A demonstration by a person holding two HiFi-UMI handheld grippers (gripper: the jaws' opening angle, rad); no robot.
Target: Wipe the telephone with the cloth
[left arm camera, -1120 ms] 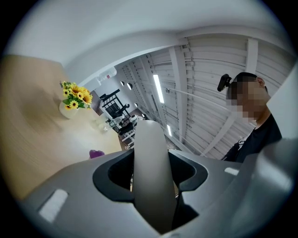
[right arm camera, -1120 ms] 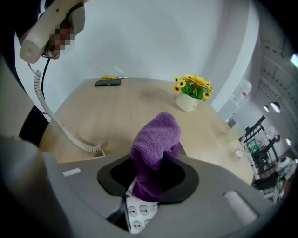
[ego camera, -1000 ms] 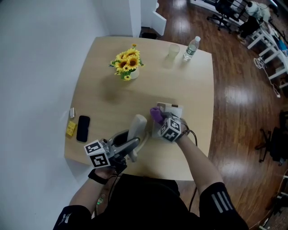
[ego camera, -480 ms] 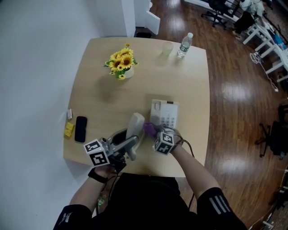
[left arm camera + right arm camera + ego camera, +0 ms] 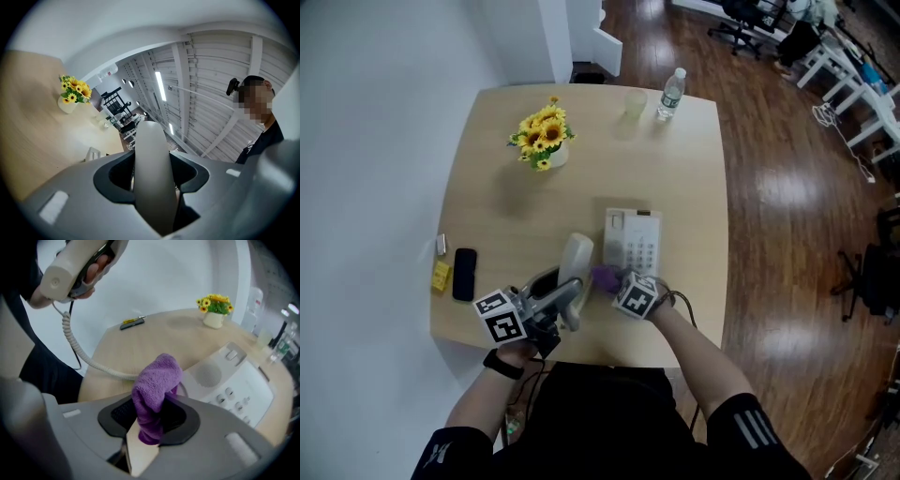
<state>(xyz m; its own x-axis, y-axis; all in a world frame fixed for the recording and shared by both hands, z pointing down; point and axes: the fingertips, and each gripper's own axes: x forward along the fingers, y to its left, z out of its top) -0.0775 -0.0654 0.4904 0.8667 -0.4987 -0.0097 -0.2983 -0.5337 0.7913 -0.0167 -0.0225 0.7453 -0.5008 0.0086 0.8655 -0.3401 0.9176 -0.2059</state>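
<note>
The white telephone base point(image 5: 633, 242) lies on the wooden table point(image 5: 506, 234) near the front right. My left gripper point(image 5: 555, 302) is shut on the cream handset point(image 5: 575, 260) and holds it lifted, left of the base; in the left gripper view the handset point(image 5: 151, 173) rises between the jaws. My right gripper point(image 5: 609, 279) is shut on a purple cloth point(image 5: 604, 276), at the base's near left corner. In the right gripper view the cloth point(image 5: 156, 390) bulges from the jaws, with the base point(image 5: 239, 385) to its right and the coiled cord point(image 5: 89, 359) running up to the handset point(image 5: 70, 268).
A vase of sunflowers point(image 5: 538, 137) stands at the back left. A clear cup point(image 5: 635, 103) and a water bottle point(image 5: 671, 94) stand at the far edge. A black phone point(image 5: 465, 274), a yellow object point(image 5: 442, 275) and a small white object point(image 5: 442, 245) lie by the left edge.
My right gripper with the cloth has drawn back from the telephone base toward the near left corner, uncovering the keypad. The left gripper still holds the handset up.
</note>
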